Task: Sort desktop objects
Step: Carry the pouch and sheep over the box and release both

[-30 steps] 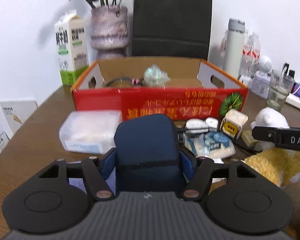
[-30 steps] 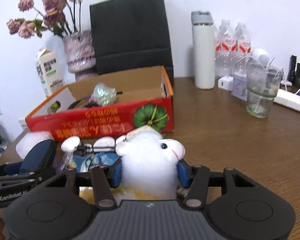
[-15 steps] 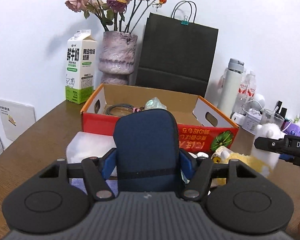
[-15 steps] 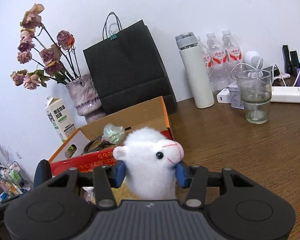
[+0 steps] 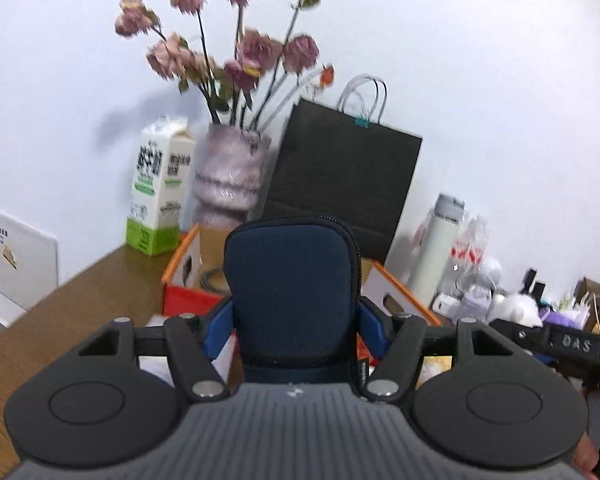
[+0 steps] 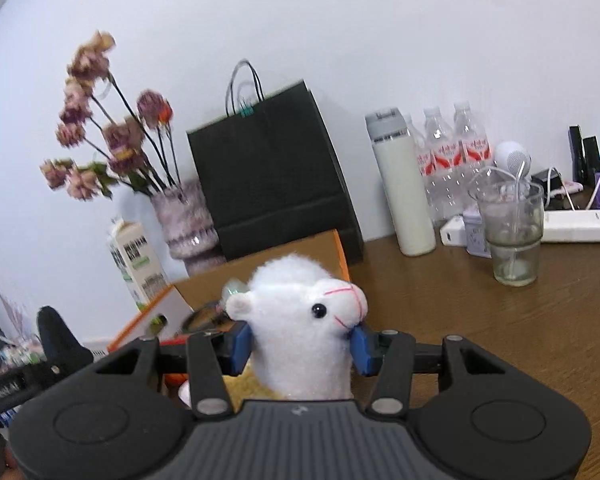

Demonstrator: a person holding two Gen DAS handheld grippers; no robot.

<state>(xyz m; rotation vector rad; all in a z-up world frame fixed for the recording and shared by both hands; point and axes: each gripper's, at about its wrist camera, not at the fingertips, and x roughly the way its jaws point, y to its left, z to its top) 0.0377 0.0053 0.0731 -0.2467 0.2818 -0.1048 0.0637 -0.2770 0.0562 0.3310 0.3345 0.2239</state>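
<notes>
Blue pads of the left gripper [image 5: 294, 326] press on both sides of a navy zip pouch [image 5: 292, 300], which stands upright between them with its rounded top well above the fingers; the jaws are set fairly wide, filled by the pouch. The gripper points slightly downward over the near edge of the red and orange cardboard box [image 5: 188, 280], and the pouch hangs in the air in front of it, hiding most of the box's inside.

The right gripper [image 6: 302, 344] is clamped on a white plush sheep [image 6: 300, 320], its blue pads squeezing the neck just under the head. The sheep's face points to the right, and a yellow fluffy part shows below it by the gripper body. This gripper also tilts a little downward, above the brown wooden table [image 6: 480, 320] and just before the box's right end.

In the right wrist view the left gripper's dark finger shows at the far left edge; in the left wrist view the right gripper's black arm crosses the lower right.

Behind the box stand a milk carton [image 5: 160, 192], a vase of dried roses [image 5: 230, 176] and a black paper bag [image 5: 344, 176]. To the right are a white flask [image 6: 402, 184], water bottles [image 6: 452, 160] and a glass [image 6: 512, 232].
</notes>
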